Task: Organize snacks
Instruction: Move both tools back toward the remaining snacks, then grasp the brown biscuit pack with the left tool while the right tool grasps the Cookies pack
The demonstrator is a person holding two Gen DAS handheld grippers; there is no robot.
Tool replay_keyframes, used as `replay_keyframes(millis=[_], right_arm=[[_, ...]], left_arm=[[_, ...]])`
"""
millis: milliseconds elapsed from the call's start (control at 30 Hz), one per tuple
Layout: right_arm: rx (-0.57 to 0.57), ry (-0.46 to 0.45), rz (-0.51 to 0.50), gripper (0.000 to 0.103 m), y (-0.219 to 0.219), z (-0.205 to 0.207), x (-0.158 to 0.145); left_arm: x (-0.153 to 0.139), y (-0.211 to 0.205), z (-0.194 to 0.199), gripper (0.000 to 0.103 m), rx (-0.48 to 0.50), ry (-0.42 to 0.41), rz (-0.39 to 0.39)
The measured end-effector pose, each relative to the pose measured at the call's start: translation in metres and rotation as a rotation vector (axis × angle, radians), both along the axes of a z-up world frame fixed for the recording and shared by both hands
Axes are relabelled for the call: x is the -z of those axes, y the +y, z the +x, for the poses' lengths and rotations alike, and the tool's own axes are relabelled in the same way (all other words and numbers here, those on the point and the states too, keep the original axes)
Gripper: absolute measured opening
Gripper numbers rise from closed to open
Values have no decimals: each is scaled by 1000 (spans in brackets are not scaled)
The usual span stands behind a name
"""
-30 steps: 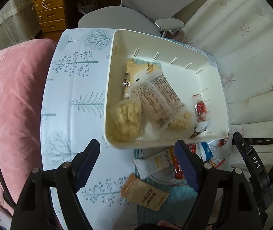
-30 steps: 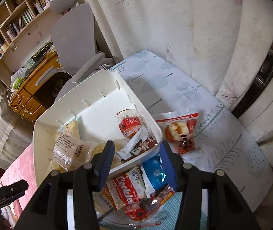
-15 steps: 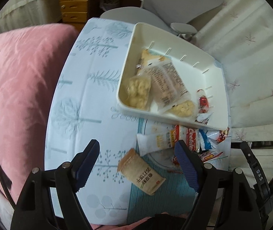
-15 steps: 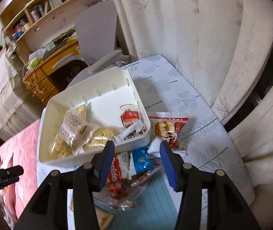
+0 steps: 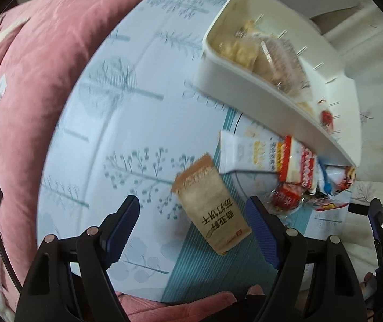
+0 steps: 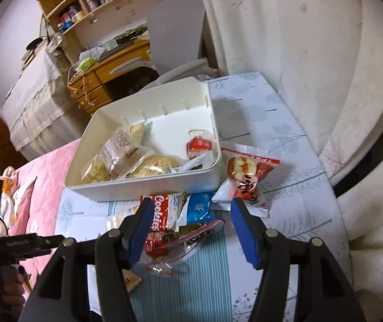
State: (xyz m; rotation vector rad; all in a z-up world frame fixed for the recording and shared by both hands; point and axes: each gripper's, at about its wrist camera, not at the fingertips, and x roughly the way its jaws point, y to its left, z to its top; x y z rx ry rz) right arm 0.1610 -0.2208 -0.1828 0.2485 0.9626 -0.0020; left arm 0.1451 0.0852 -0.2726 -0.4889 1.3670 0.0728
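A white bin (image 5: pixel 266 99) (image 6: pixel 148 185) holds several wrapped snacks on the tree-print table. In front of it lies a pile of packets on a clear plate: a red and white cookie pack (image 6: pixel 162 214) (image 5: pixel 299 161), a blue packet (image 6: pixel 198 209) and a white packet (image 5: pixel 245 151). A brown paper packet (image 5: pixel 213 212) lies nearer, between the fingers of my open left gripper (image 5: pixel 194 228), untouched. My right gripper (image 6: pixel 191 228) hangs over the pile, its jaws opening, nothing pressed between them. A red and white bun packet (image 6: pixel 245 177) lies right of the bin.
A pink quilt (image 5: pixel 25 102) borders the table on the left. A teal striped mat (image 6: pixel 191 281) lies under the plate. Pale curtains (image 6: pixel 299 53) hang at the right. A grey chair (image 6: pixel 175 35), a wooden desk and shelves stand behind. A hand shows at the lower edge (image 5: pixel 180 306).
My left gripper has left the bin, pulled back and sunk towards the brown packet, which now lies between its fingers. My right gripper drew back from the bin and its jaws widened.
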Motion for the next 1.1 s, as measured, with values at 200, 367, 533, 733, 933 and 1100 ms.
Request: replay_keyframes(millis=[200,367,533,733,933,1100], right_arm=[[-123,10,-6,61,14,6,16],[-208,37,-67,63,36,13,35],[-251,62,-109,65,52,24,59],[-268,22,-202,71,70,35,78],[-301,16,-232,77,83,45,94],[-300,53,-216,77,87,48,107]], left_arm=[[25,-6,-8,80,-107,43,36],[39,-12,-9,80,-168,34,62],[57,-27,-6,80,-161,52,64],[66,-42,-7,80,-157,28,96],[71,-50,-5,80,-145,2,104],[70,-56,-1,78,-139,-3,117]])
